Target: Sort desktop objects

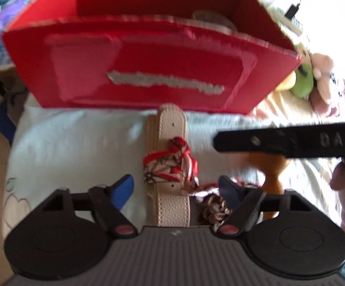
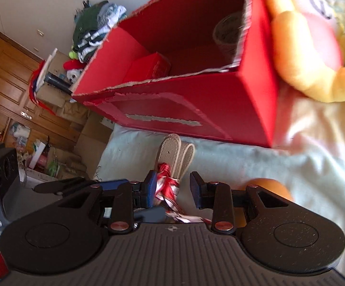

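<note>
One beige belt [image 1: 172, 143] with one red-and-white scarf [image 1: 170, 166] tied around it lies on the bed [image 1: 65, 143]. The left hand-held gripper [image 1: 176, 188] is spread around the belt without touching it. The right hand-held gripper [image 2: 173, 187] is half open around the scarf, holding nothing. Behind stands one red box [image 1: 148, 71].

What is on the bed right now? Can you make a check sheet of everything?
Surface: pale bedsheet.
Job's things: beige strap tied with red patterned scarf, lying before red box; small red box and tape roll inside.
Clutter: plush toys, orange wooden thing.
Grippers: left claw open astride strap; right claw open around scarf.
Cables: nothing seen.
Surroundings: wooden door, clothes pile.
</note>
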Demonstrator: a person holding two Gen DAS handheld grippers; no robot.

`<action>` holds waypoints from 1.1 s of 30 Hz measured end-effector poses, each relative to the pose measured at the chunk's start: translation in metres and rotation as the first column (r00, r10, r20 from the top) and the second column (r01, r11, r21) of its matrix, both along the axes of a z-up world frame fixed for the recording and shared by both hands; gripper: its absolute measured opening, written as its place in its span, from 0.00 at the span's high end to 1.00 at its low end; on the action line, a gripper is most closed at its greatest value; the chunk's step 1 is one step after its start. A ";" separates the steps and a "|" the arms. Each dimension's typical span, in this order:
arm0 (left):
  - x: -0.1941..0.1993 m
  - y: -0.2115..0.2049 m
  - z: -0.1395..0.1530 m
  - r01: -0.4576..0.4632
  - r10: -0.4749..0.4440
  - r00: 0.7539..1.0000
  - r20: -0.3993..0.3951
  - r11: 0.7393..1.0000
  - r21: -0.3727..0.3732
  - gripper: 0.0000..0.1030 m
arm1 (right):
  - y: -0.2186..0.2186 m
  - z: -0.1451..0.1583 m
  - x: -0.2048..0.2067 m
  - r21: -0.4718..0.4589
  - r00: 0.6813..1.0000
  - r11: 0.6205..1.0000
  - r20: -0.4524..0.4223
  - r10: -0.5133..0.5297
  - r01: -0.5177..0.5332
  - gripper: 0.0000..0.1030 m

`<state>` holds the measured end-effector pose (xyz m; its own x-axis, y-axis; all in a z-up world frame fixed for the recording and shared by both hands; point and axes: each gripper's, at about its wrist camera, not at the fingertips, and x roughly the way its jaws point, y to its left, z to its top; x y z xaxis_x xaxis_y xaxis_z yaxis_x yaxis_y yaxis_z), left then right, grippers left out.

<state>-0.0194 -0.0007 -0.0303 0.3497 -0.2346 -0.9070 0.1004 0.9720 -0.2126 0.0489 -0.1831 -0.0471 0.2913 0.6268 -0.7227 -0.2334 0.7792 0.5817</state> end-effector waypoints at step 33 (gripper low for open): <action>-0.005 0.011 0.001 0.113 -0.113 0.993 0.011 0.994 -0.002 0.53 | 0.039 0.003 0.011 -0.090 0.998 0.995 -0.051 0.043 -0.047 0.68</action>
<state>-0.0247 0.0106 -0.0295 0.3304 -0.2760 -0.9026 0.2123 0.9535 -0.2139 0.0603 -0.1441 -0.0440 0.2273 0.5696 -0.7899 -0.2428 0.8186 0.5204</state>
